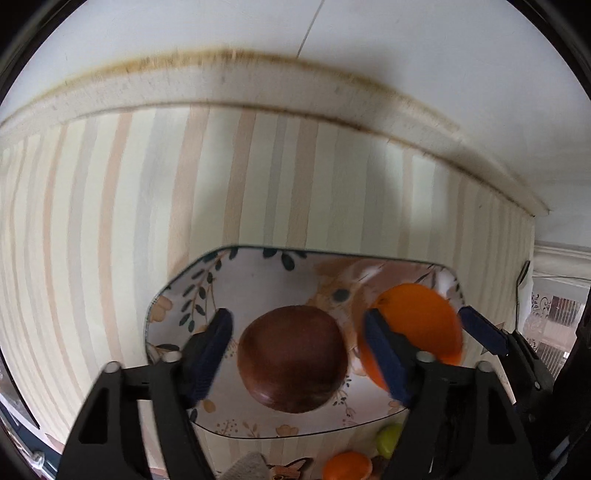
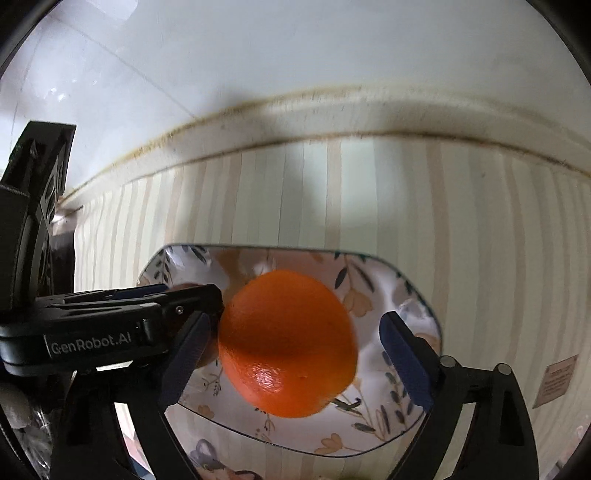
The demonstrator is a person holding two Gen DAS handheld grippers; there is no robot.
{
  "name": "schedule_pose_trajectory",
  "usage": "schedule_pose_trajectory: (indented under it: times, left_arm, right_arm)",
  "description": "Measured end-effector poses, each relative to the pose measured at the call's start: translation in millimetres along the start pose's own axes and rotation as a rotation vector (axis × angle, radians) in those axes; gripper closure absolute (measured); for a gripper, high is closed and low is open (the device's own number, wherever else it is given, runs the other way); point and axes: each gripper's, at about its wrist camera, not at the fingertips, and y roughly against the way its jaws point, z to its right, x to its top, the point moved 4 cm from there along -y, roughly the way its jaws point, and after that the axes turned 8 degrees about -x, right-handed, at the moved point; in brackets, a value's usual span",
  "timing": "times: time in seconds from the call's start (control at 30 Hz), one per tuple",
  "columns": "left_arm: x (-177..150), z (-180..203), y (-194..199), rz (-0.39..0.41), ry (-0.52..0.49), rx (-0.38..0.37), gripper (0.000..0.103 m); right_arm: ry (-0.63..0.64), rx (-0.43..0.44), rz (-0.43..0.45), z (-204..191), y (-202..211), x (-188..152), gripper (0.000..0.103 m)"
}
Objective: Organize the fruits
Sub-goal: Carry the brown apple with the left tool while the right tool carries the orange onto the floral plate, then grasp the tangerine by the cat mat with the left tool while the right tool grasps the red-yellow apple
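A dark brown round fruit [image 1: 293, 358] lies on a floral plate [image 1: 258, 273] on the striped cloth. My left gripper [image 1: 297, 356] is open, its blue pads either side of the brown fruit with gaps. An orange [image 1: 417, 325] lies on the plate's right side. In the right wrist view the orange [image 2: 288, 343] sits between the pads of my right gripper [image 2: 291, 354], which is open; the right pad stands clear of it. The plate [image 2: 413, 295] lies beneath. The left gripper's body [image 2: 110, 325] shows at the left.
A white wall [image 1: 258, 29] and a stained ledge [image 1: 221, 85] run behind the table. In the left wrist view a second orange [image 1: 347, 465] and a green fruit [image 1: 389, 437] lie near the front edge, beside another patterned plate [image 1: 288, 465].
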Motion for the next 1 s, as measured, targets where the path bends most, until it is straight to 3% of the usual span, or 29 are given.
schedule_pose_trajectory:
  times: [0.07,0.3,0.63,1.0]
  left_arm:
    - [-2,4,11,0.022,-0.020,0.011,0.016]
    - [-27,7,53,0.117,-0.074,0.095,0.016]
    - [-87,7,87,0.236,-0.122,0.192,0.016]
    - [-148,13,126,0.328,-0.142,0.161,0.016]
  right_arm:
    - [-0.009,-0.021,0.005,2,7,-2,0.008]
    - [-0.031,-0.114,0.030,16,39,-28,0.008]
    - [-0.032,-0.158,0.080,11,83,-85,0.008]
    - [-0.047,-0.154,0.192,1,149,-138,0.008]
